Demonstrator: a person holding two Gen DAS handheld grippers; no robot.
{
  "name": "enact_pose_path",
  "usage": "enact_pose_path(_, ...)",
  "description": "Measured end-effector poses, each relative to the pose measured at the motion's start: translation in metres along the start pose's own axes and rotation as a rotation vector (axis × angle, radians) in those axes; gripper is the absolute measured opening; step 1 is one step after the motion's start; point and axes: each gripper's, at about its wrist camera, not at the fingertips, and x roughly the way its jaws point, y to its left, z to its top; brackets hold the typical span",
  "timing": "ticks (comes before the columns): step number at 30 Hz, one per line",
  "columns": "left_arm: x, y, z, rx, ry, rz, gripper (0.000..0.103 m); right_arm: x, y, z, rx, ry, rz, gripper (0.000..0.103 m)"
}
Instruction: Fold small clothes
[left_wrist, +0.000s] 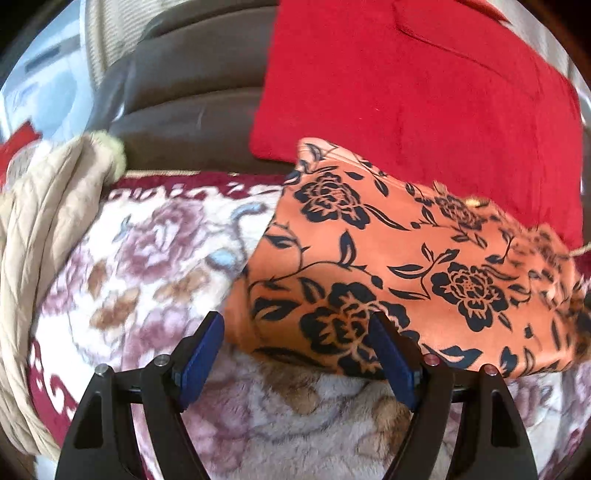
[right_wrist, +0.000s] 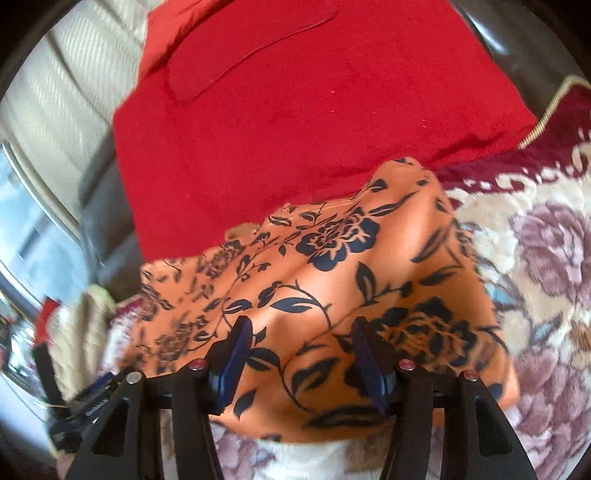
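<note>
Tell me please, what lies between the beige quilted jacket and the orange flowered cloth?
Only the flowered plush blanket lies there: a bare stretch of it separates the beige quilted jacket from the orange flowered cloth. The left wrist view shows this best.

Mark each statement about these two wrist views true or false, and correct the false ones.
1. The orange cloth has a dark flower print. True.
2. The orange cloth lies partly on the red cloth. True.
3. The left gripper is shut on the orange cloth. False: its jaws stand wide apart, and only the cloth's near edge lies between them.
4. The blanket under the clothes is plain blue. False: it is pale with pink and brown flowers and a dark red border.
5. A beige quilted cloth lies at the left of the left wrist view. True.
6. The right gripper is over the red cloth. False: it is over the orange cloth, jaws open.
</note>
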Motion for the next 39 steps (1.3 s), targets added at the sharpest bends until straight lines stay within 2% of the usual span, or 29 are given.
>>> enact_pose_path(6, -0.004, 0.014, -0.011, -0.154, 0.075, -0.132, 0.081, -0.029, -0.031, -0.011, 0.154, 0.049, 0.152, 0.072)
enact_pose_path(9, -0.003, 0.014, -0.016, -0.197, 0.096, -0.185, 0.081, -0.036, -0.038, -0.020, 0.185, 0.061, 0.184, 0.075)
enact_pose_path(11, 0.002, 0.014, -0.016, -0.217, 0.112, -0.205, 0.081, -0.036, -0.046, -0.029, 0.234, 0.102, 0.219, 0.075)
enact_pose_path(18, 0.032, 0.021, -0.013, -0.353, 0.150, -0.283, 0.081, -0.008, -0.063, -0.043, 0.361, 0.176, 0.243, 0.076)
enact_pose_path(22, 0.042, 0.021, -0.004, -0.414, 0.108, -0.312, 0.081, 0.013, -0.069, -0.038, 0.450, 0.158, 0.272, 0.076)
enact_pose_path(26, 0.048, 0.023, 0.002, -0.479, 0.063, -0.360, 0.081, 0.026, -0.070, -0.029, 0.506, 0.094, 0.299, 0.077)
enact_pose_path(27, 0.048, 0.023, 0.004, -0.489, 0.043, -0.366, 0.078, 0.029, -0.070, -0.026, 0.511, 0.080, 0.303, 0.077)
enact_pose_path(30, 0.048, 0.022, 0.010, -0.473, 0.011, -0.332, 0.059, 0.035, -0.068, -0.021, 0.513, 0.023, 0.298, 0.077)
enact_pose_path(33, 0.052, 0.021, 0.014, -0.471, 0.009, -0.323, 0.058, 0.038, -0.066, -0.016, 0.514, -0.033, 0.301, 0.077)
enact_pose_path(35, 0.057, 0.022, 0.014, -0.477, 0.016, -0.318, 0.060, 0.045, -0.061, -0.013, 0.497, -0.048, 0.268, 0.077)
enact_pose_path(37, 0.059, 0.023, 0.015, -0.477, 0.011, -0.320, 0.060, 0.048, -0.054, -0.009, 0.460, -0.063, 0.233, 0.070)
enact_pose_path(38, 0.059, 0.023, 0.016, -0.473, 0.008, -0.320, 0.058, 0.050, -0.052, -0.009, 0.445, -0.067, 0.217, 0.052)
enact_pose_path(39, 0.058, 0.024, 0.017, -0.468, -0.003, -0.319, 0.039, 0.051, -0.051, -0.008, 0.438, -0.061, 0.199, 0.040)
